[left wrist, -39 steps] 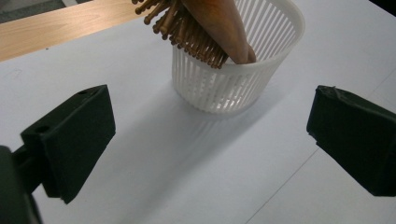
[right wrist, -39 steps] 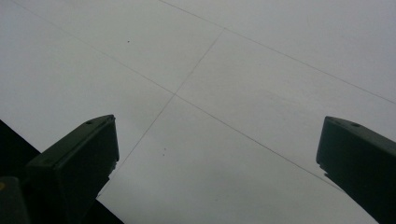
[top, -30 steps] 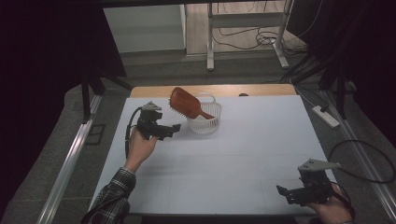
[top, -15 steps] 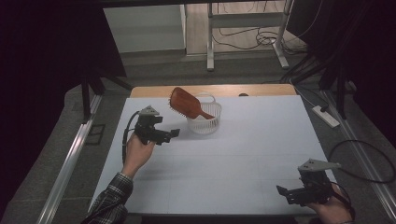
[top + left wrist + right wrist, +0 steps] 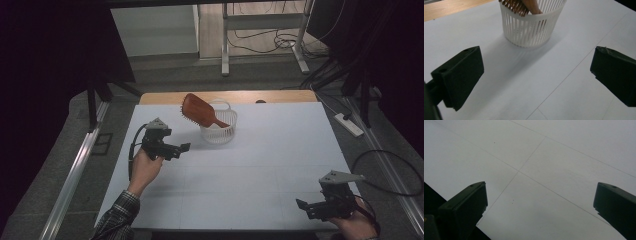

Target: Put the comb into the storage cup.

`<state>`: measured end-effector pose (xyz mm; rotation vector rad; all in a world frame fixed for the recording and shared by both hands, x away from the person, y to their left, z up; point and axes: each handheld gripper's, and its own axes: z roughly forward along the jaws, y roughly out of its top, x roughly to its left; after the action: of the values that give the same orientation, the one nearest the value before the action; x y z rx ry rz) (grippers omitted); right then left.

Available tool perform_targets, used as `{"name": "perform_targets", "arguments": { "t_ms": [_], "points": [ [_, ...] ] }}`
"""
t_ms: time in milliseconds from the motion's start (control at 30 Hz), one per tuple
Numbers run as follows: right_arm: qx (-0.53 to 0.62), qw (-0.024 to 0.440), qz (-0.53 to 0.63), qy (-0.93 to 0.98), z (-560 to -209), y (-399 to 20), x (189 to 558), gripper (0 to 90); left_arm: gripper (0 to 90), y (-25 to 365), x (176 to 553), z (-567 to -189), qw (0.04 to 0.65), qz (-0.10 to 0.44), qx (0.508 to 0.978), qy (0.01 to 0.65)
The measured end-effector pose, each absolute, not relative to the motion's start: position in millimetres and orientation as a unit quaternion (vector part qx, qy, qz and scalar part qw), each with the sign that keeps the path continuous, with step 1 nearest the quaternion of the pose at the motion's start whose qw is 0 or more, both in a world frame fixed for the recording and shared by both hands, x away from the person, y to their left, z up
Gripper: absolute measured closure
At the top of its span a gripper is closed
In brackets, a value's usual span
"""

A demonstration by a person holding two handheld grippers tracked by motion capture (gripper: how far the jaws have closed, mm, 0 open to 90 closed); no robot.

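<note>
Hairbrush [image 5: 200, 112], wooden, stiff and light, stands handle-down in the white slatted basket [image 5: 220, 131] at the far middle; we'd pinch its paddle, our left gripper [image 5: 183, 147] and right gripper [image 5: 303, 205] both gaping empty.

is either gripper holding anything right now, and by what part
Nothing is held. The left gripper and right gripper are both open and empty; the hairbrush rests in the white basket.

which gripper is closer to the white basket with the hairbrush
Left. The left gripper sits just beside the basket; the right gripper is far off at the table's near corner.
</note>
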<state>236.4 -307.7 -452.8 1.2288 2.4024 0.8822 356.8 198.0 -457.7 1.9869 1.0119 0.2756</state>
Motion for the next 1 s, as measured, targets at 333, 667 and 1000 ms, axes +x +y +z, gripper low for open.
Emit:
{"name": "perform_targets", "arguments": {
  "t_ms": [333,667,1000],
  "points": [
    [0.428,0.152,0.308,0.836,-453,-307,237,0.0,0.0,204,345,-459,0.429,0.119,0.796,0.412],
    [0.426,0.152,0.307,0.838,-453,-307,237,0.0,0.0,208,334,-461,0.425,0.113,0.797,0.414],
    [0.426,0.153,0.307,0.837,-453,-306,237,0.0,0.0,213,321,-460,0.43,0.11,0.793,0.417]
  ]
}}
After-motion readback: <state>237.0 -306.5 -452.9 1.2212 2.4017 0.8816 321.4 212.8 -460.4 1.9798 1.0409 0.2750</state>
